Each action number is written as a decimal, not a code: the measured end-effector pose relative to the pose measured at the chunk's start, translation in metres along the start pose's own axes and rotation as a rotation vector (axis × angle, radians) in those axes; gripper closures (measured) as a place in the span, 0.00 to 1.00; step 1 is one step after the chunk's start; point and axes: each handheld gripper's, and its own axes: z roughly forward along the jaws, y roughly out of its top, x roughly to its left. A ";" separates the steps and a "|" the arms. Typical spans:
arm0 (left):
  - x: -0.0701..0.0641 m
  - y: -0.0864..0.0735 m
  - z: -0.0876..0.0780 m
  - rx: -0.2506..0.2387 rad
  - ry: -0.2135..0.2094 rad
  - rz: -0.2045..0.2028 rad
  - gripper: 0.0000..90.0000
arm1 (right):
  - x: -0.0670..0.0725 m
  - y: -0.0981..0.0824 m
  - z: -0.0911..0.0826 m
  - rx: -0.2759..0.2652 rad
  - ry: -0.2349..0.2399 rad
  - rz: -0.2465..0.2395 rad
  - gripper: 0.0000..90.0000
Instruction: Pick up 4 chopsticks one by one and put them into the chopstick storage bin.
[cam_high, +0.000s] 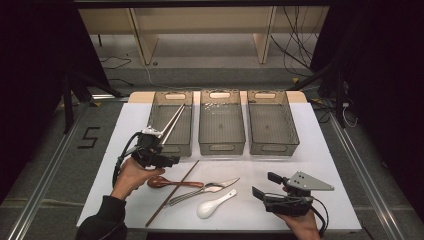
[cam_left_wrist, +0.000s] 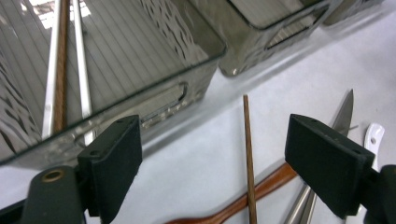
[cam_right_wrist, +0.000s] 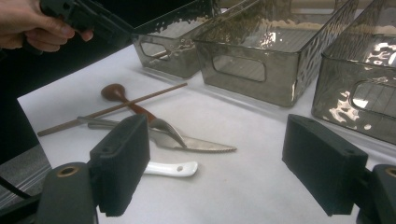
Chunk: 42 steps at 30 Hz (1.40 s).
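Left claw (cam_high: 167, 161) hung wide open and empty by the left bin (cam_high: 170, 122), where chopsticks (cam_high: 172, 122) already sat, so one chopstick (cam_high: 172, 192), spoons, fork and knife on the table looked still unsorted.

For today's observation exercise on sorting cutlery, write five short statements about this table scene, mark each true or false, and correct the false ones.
1. Three smoky transparent plastic bins stand in a row on the white table. True.
2. The white ceramic spoon lies in the middle bin. False: it lies on the table, in front of the bins.
3. The left gripper has open jaws with nothing held. True.
4. All three bins are empty. False: the left bin holds chopsticks.
5. The brown wooden chopstick on the table crosses the brown wooden spoon. True.
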 end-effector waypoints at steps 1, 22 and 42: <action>-0.001 -0.002 0.000 0.003 -0.003 0.001 0.20 | 0.000 0.000 0.000 0.000 0.000 0.000 0.26; -0.022 -0.025 0.008 0.178 -0.011 0.059 0.30 | 0.001 0.000 0.000 0.004 -0.003 -0.004 0.26; -0.029 -0.043 0.027 0.305 -0.048 0.117 0.66 | 0.001 0.000 0.000 0.005 -0.001 -0.010 0.26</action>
